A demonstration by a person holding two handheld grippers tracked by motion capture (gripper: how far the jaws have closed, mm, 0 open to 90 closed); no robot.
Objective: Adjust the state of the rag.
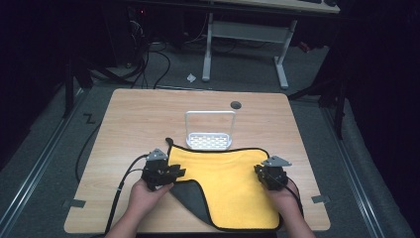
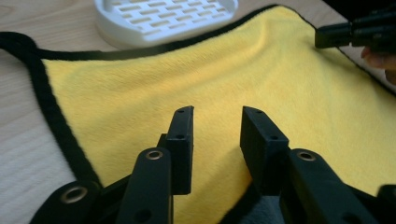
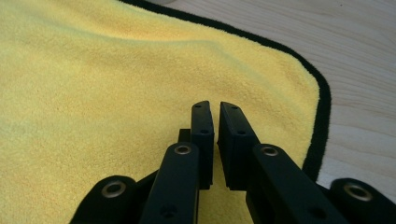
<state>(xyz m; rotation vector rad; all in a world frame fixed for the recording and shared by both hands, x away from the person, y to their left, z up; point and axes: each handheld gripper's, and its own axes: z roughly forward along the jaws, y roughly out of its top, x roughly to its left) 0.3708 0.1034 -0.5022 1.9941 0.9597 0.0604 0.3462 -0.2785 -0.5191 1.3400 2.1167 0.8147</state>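
Yellow cloth spread flat on the near half of the wooden table, near left corner folded over, grey underside up. White rack just beyond its far edge. Left gripper at the cloth's left edge, jaws parted, nothing clamped. Right gripper at the right edge, jaws a narrow slit apart above the pile, nothing pinched.

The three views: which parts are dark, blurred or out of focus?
High view: the room around the light wooden table is nearly black, while the yellow microfibre cloth with black edging is well lit. Left gripper view: the white slotted plastic rack is soft. Right gripper view: the cloth's pile looks sharp in front of the tongs and the wood grain stays clear.
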